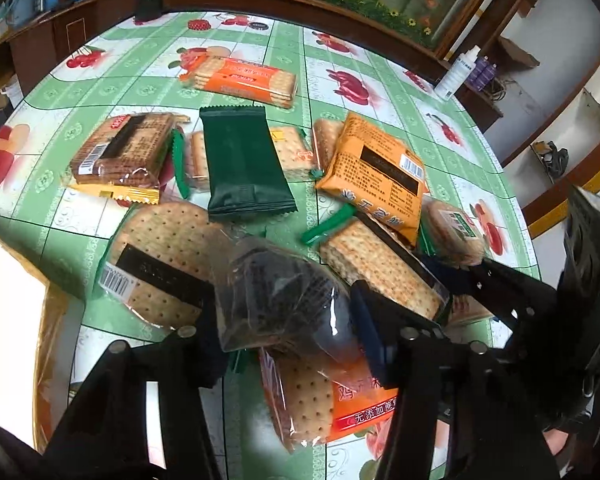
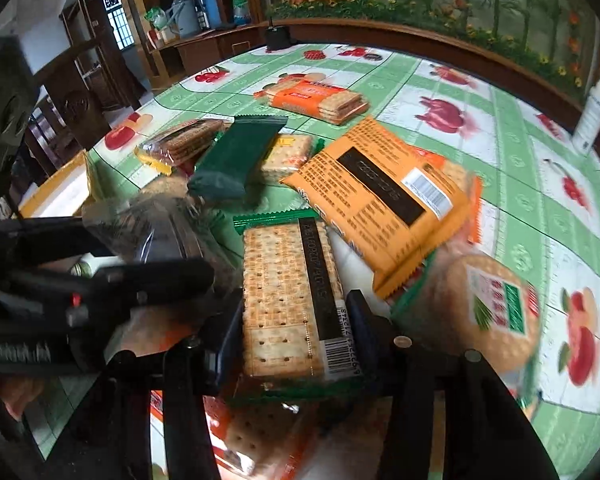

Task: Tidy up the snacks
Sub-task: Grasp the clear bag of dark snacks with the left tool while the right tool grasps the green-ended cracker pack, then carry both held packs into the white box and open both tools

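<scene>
Clear-wrapped dark biscuit pack (image 1: 284,300) clamped in left gripper (image 1: 288,320); right gripper (image 2: 300,328) clamps green-edged rectangular cracker pack (image 2: 288,296); pickup step; next, probably lift both clear.

A sealed pouch (image 1: 244,164) lies across a cracker pack (image 1: 290,148), behind a round-biscuit pack (image 1: 160,256).

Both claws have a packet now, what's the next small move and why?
Probably lift the left claw with its dark clear-wrapped packet toward the basket at its left; the right claw grips the green-edged cracker packet, with the orange packet overlapping its far end.
</scene>
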Demonstrator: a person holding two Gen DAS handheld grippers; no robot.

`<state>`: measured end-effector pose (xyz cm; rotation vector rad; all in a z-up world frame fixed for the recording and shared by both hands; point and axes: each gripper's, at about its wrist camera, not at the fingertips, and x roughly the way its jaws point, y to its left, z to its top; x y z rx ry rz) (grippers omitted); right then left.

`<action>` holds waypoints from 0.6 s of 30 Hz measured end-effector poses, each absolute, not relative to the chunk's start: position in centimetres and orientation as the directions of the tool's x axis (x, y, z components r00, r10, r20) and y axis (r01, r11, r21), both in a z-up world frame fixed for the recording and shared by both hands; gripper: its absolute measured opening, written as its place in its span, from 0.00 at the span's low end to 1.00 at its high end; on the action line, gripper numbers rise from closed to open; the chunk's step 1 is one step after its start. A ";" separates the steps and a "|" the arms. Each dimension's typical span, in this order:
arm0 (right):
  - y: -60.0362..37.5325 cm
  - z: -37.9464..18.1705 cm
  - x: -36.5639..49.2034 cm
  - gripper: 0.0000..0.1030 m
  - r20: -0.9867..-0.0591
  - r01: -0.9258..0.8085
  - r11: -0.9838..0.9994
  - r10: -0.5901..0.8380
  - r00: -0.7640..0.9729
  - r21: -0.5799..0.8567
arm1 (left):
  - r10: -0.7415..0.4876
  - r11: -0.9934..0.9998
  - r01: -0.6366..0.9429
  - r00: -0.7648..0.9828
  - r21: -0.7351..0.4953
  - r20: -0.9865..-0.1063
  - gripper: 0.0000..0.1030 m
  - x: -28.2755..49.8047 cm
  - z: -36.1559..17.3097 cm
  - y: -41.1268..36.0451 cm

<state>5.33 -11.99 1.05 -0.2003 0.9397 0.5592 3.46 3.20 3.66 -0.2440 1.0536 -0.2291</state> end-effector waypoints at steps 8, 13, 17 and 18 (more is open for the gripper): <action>-14.0 2.2 2.2 0.46 -0.759 -0.467 0.877 0.379 0.529 0.112 | -0.293 0.954 0.106 0.524 -0.280 -0.800 0.47 0.8 5.3 3.6; -14.3 3.0 0.8 0.46 -0.734 -0.453 0.880 0.403 0.547 0.145 | -0.291 0.955 0.119 0.543 -0.271 -0.788 0.46 -0.5 6.2 4.0; -13.9 3.6 -0.4 0.46 -0.719 -0.454 0.878 0.413 0.559 0.151 | -0.294 0.954 0.122 0.559 -0.273 -0.775 0.46 -1.8 6.9 4.8; -13.7 3.8 -0.7 0.46 -0.717 -0.455 0.877 0.415 0.560 0.152 | -0.291 0.955 0.120 0.565 -0.272 -0.772 0.46 -2.1 7.2 5.1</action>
